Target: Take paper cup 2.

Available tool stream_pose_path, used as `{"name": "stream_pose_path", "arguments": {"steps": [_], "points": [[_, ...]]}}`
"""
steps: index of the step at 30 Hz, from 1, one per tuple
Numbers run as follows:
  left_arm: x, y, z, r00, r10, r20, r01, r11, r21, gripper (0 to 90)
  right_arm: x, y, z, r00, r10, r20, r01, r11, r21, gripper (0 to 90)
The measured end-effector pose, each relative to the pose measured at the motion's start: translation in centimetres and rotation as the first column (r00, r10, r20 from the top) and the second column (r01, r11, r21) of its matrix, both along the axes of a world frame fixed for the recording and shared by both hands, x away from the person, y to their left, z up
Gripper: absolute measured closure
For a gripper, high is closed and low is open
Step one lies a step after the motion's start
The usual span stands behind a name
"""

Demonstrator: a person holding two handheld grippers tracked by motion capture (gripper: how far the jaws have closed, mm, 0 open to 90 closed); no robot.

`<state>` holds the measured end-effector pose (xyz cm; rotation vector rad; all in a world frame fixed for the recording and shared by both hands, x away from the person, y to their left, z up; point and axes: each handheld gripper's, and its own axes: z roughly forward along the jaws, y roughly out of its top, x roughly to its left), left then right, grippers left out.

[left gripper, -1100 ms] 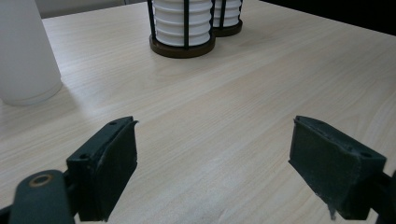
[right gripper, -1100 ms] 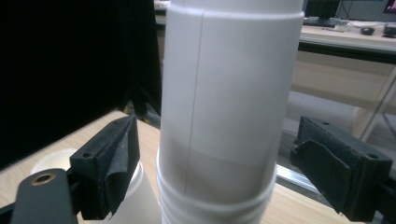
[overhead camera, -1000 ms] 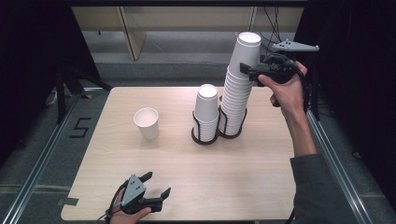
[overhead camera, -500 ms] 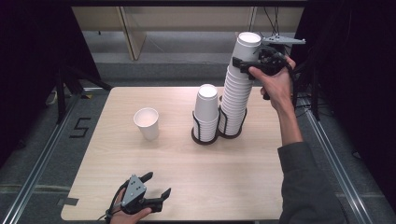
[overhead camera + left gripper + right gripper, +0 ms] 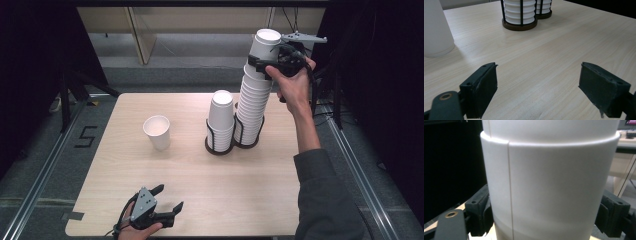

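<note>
At the tall cup stack (image 5: 256, 95), the right tool (image 5: 262, 64) clamps the top cup (image 5: 265, 44).
One cup (image 5: 157, 132) stands on the counter (image 5: 260, 185) (others remain stacked); left tool (image 5: 167, 202) rests apart, empty.

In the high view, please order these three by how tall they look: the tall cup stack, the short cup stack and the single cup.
1. Tall cup stack
2. Short cup stack
3. Single cup

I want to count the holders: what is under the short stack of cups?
The short stack stands in a black wire holder with a dark round base on the table. The holder's floor and the lowest cup's bottom are hidden.
</note>
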<state>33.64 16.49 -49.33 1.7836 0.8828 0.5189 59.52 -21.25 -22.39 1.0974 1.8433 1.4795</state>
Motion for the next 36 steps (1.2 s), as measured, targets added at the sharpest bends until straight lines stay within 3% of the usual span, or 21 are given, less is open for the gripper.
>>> {"name": "stream_pose_path", "arguments": {"steps": [9,14,23,31,36], "points": [[0.0,0.0,0.0,1.0000,-0.001,-0.005,0.001,1.0000,0.001,14.6,-0.4,0.0,2.3,0.9974,-0.037,0.062,0.035,0.9988,0.033,18.5],[0.0,-0.1,0.0,0.9999,-0.009,-0.010,0.009,1.0000,0.004,14.6,-0.9,-0.1,3.7,0.9940,-0.046,0.099,0.043,0.9986,0.029,18.5],[-0.1,0.0,0.0,0.9999,-0.006,-0.015,0.006,0.9998,0.021,14.6,-1.7,-0.6,5.2,0.9899,-0.055,0.131,0.049,0.9979,0.042,18.7],[0.0,-0.1,0.0,0.9999,-0.005,-0.014,0.005,0.9999,0.012,14.6,-3.9,-1.8,6.5,0.9863,-0.059,0.154,0.051,0.9970,0.058,18.7],[0.1,-0.1,-0.1,0.9998,-0.011,-0.014,0.011,0.9999,0.012,14.6,-5.8,-3.1,6.3,0.9848,-0.053,0.165,0.047,0.9983,0.034,18.7]]}}
